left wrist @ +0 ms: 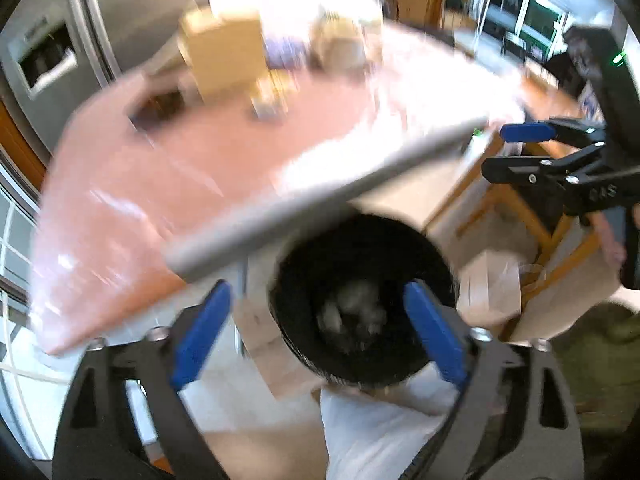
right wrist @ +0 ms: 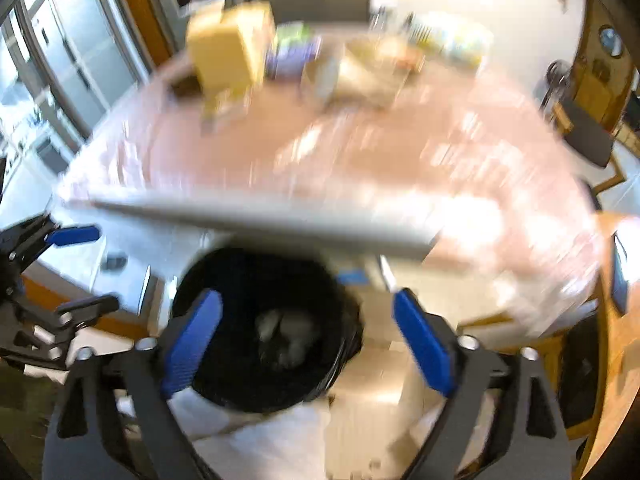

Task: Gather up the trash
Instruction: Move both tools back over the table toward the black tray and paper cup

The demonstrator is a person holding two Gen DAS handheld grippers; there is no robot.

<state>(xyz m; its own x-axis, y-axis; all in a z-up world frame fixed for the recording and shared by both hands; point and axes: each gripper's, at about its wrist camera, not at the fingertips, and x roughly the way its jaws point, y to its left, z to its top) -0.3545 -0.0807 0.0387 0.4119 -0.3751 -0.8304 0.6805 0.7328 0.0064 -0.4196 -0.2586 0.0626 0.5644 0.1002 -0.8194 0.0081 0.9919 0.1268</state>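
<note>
A black trash bin [left wrist: 320, 264] stands on the floor beside the table, with crumpled pale trash [left wrist: 352, 312] inside; it also shows in the right wrist view [right wrist: 240, 280] with the trash [right wrist: 286, 336]. My left gripper [left wrist: 320, 328] is open and empty above the bin's mouth. My right gripper [right wrist: 308, 340] is open and empty over the bin too. The right gripper also shows at the right of the left wrist view [left wrist: 516, 152]. The left gripper shows at the left edge of the right wrist view [right wrist: 80, 268]. Both views are blurred.
A table with a pink plastic-covered cloth [left wrist: 180, 168] [right wrist: 360, 152] carries cardboard boxes [left wrist: 224, 56] [right wrist: 228, 52] and packets at the far side. Brown paper bags [left wrist: 492, 288] [right wrist: 372, 384] and a white bag [left wrist: 380, 432] sit around the bin. A wooden chair [left wrist: 540, 224] stands at right.
</note>
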